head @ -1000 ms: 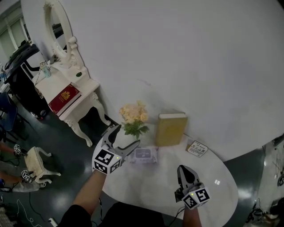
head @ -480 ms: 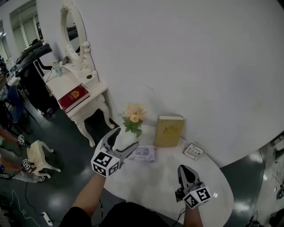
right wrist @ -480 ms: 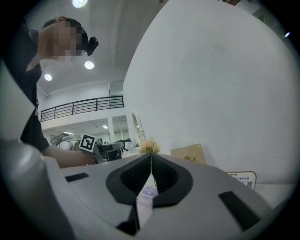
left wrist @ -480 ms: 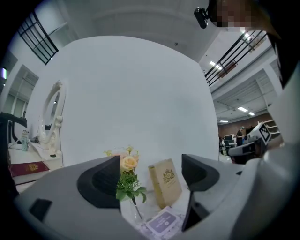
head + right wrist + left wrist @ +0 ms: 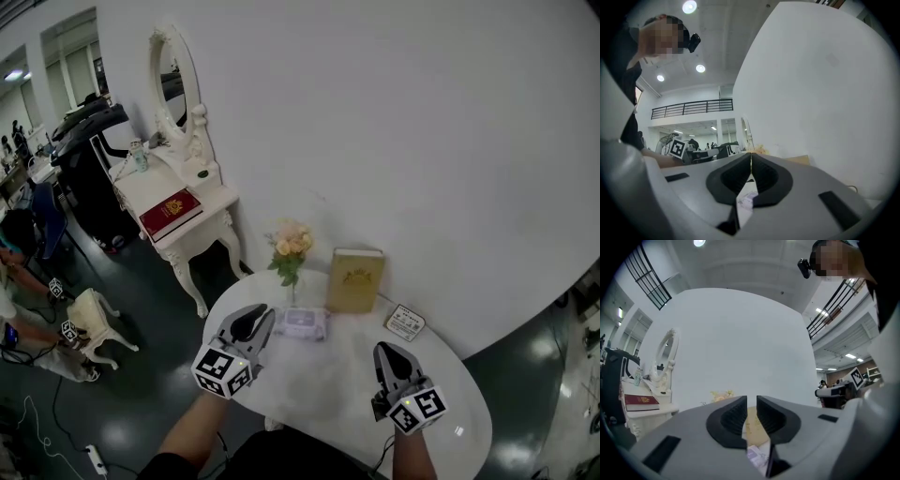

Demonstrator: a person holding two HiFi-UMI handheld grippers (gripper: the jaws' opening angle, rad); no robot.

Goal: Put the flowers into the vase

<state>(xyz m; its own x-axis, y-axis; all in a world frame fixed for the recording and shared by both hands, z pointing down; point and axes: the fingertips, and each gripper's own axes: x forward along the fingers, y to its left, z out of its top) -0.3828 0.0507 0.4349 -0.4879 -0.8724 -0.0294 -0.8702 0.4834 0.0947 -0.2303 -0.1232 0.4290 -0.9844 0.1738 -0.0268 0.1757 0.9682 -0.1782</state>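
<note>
Left gripper (image 5: 247,325): you hold it level over the near left part of the round white table (image 5: 328,398). Its jaws are closing, and a narrow gap is left between the pads. Nothing sits in that gap; only the book and the wipes pack show through it, farther off.

Right gripper (image 5: 386,354): you hold it level over the near right part of the table. Its jaws are pressed together along their whole length and grip nothing.

Flowers (image 5: 290,246): a pale peach bunch with green leaves, upright at the far left edge of the table, close to the wall. The stems run down into what appears to be a slim clear vase (image 5: 292,298), which is too small to see clearly. Both grippers are well apart from it.

Other items on the table: a wipes pack (image 5: 302,323) lies flat just in front of the vase, and a yellow book (image 5: 354,279) stands upright beside the flowers. A small card (image 5: 405,322) lies to the right of the book.

Beyond the table, a white dressing table (image 5: 202,192) with an oval mirror (image 5: 173,80) carries a red book (image 5: 170,213).
</note>
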